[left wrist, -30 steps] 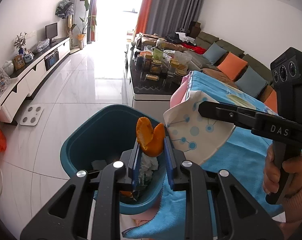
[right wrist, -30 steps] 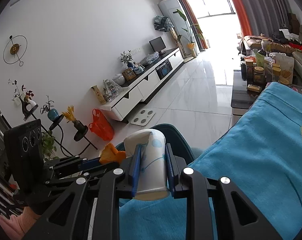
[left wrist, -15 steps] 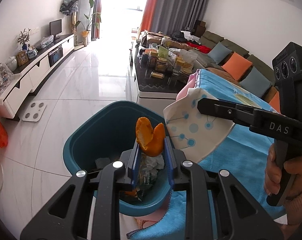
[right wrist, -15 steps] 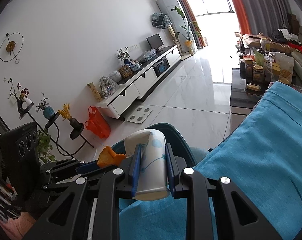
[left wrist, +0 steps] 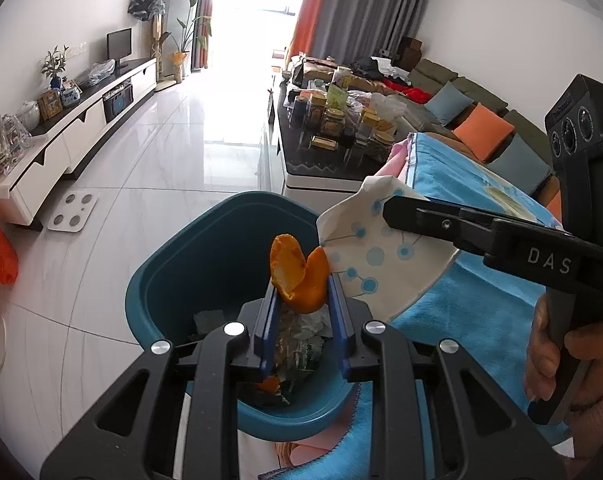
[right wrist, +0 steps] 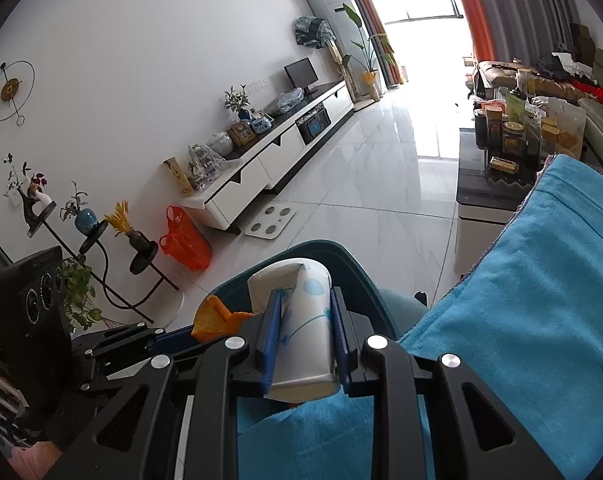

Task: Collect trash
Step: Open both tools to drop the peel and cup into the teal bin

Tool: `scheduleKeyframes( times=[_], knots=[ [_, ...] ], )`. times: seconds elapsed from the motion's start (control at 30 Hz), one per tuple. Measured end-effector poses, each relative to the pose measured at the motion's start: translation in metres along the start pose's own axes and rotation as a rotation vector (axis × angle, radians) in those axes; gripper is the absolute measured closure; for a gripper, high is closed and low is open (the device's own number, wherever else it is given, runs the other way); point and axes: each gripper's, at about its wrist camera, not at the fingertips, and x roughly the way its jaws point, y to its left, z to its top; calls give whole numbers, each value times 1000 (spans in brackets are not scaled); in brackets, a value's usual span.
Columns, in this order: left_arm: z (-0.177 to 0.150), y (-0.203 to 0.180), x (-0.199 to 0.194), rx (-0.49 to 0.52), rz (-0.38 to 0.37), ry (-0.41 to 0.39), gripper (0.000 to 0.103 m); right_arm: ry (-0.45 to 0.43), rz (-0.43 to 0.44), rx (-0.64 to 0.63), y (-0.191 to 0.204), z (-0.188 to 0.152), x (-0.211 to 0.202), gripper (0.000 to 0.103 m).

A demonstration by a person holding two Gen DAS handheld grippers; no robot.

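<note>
Black tool (left wrist: 299,300) frames, blue pads, silver screws, "DAS" lettering

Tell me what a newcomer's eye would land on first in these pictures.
First, the bright orange peel pinched in the left gripper, right above the teal bin, which already holds rubbish. Next, the crushed paper cup with blue dots clamped in the right gripper, at the bin's rim beside the blue towel.

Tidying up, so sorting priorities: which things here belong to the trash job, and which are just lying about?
Job: orange peel in left gripper; paper cup in right gripper; bin.
Lying about: jars, scale, orange bag, blue towel.
</note>
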Motion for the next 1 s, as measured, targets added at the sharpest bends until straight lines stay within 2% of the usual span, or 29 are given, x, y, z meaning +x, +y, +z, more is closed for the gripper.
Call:
scheduleKeyframes(
  times=[0.47, 0.77, 1.0],
  knots=[
    [-2, 6, 20, -31, 4, 33, 75, 34, 0, 10, 5, 7, 20, 80],
    [-10, 15, 22, -41, 14, 29, 61, 16, 6, 22, -3, 1, 6, 80],
    [-16, 9, -1, -30, 12, -37, 45, -20, -3, 10, -9, -9, -17, 67]
  ],
)
